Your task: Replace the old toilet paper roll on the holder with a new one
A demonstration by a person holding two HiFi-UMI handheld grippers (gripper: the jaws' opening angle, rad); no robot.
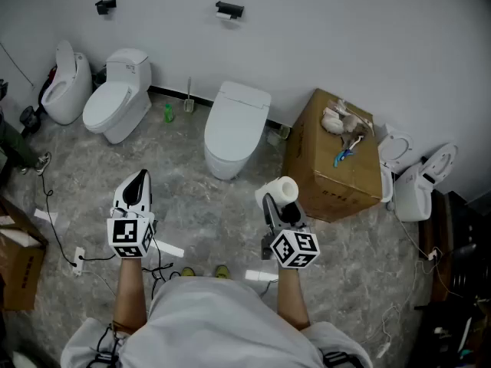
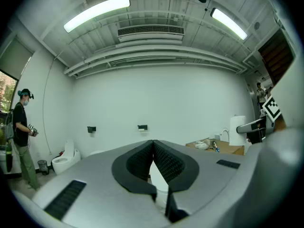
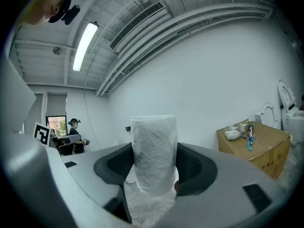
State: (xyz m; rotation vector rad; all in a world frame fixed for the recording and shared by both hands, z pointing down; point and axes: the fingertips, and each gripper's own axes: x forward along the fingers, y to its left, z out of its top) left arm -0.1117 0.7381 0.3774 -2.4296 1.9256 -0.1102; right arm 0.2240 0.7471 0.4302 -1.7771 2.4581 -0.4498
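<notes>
Your left gripper (image 1: 138, 179) level, jaws pressed together, your right gripper (image 1: 281, 203) level beside it, jaws clamped on a wrapped roll (image 3: 153, 151)

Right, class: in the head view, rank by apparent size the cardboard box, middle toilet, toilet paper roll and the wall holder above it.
1. cardboard box
2. middle toilet
3. toilet paper roll, though it is nearer the camera
4. wall holder

A light grey shirt (image 1: 219, 324) fills the bottom middle; the grey left gripper (image 1: 139, 181) and right gripper (image 1: 276, 201) carry black-and-white cubes (image 1: 129, 236).
</notes>
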